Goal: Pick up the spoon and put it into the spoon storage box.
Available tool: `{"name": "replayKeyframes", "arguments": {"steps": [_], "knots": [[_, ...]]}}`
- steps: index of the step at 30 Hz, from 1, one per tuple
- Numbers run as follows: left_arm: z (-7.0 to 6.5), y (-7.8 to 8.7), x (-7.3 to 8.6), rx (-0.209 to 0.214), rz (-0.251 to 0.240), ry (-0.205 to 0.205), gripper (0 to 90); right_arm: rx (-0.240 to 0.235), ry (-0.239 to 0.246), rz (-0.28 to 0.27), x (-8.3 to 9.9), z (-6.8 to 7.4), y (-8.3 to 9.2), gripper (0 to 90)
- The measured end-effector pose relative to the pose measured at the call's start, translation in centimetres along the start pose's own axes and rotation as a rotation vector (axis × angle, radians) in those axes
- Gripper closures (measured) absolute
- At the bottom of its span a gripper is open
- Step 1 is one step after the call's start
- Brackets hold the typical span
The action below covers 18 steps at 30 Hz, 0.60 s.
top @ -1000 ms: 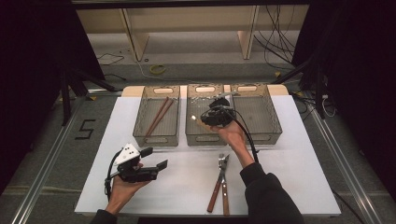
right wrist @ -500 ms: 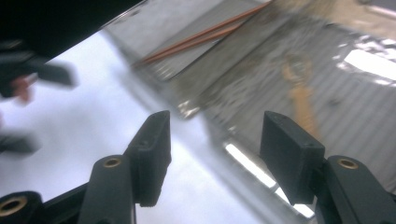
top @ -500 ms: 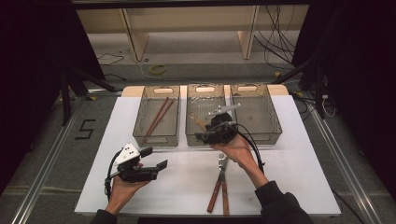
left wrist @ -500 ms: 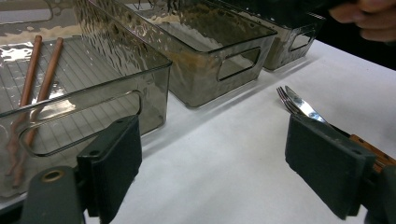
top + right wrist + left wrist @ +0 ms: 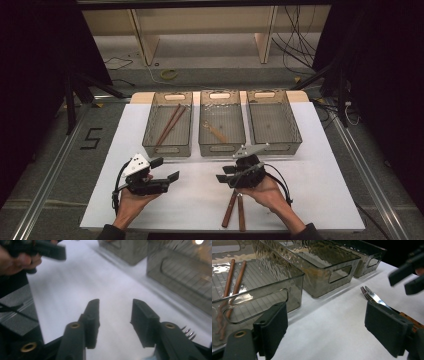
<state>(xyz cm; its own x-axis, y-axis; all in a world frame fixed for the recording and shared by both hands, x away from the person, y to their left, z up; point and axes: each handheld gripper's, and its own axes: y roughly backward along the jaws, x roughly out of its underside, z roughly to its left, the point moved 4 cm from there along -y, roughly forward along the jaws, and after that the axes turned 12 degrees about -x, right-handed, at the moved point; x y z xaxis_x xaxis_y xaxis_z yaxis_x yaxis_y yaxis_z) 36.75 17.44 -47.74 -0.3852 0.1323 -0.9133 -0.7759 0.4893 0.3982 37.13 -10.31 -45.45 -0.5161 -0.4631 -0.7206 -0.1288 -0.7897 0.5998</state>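
A fork and a knife with wooden handles (image 5: pixel 235 210) lie side by side near the table's front edge; their metal ends (image 5: pixel 372 295) show past my left jaw pads, and fork tines (image 5: pixel 188 331) peek out by my right gripper. My right gripper (image 5: pixel 223 174) hovers just above them, pointing left, open and empty (image 5: pixel 115 305). My left gripper (image 5: pixel 166 168) is held at the front left, pointing right, jaws wide open with nothing between them (image 5: pixel 325 312). Two brown chopsticks (image 5: pixel 169 125) lie in the left bin (image 5: pixel 150 145). A small wooden-handled utensil (image 5: pixel 215 131) lies in the middle bin (image 5: pixel 222 148).
Three clear bins stand in a row at the back of the white table (image 5: pixel 320 175); the right bin (image 5: pixel 275 125) holds nothing that I can see. Cables trail from both grippers. A metal rail (image 5: pixel 360 170) runs along the table's right side.
My right gripper has drawn back from over the middle bin to the near table above the fork and knife, turning to point left. The left gripper has stayed put.
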Motion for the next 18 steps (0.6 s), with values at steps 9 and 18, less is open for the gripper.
{"name": "replayKeyframes", "arguments": {"steps": [9, 18], "knots": [[0.0, 0.0, 0.0, 0.0, 0.001, -0.005, 18.1, -0.01, 0.001, 0.054, 3.8, 1.4, 0.4, 85.5], [0.0, 0.0, 0.0, -0.001, 0.002, -0.007, 18.1, -0.028, -0.015, 0.152, 6.9, 2.4, 0.1, 90.0]]}}
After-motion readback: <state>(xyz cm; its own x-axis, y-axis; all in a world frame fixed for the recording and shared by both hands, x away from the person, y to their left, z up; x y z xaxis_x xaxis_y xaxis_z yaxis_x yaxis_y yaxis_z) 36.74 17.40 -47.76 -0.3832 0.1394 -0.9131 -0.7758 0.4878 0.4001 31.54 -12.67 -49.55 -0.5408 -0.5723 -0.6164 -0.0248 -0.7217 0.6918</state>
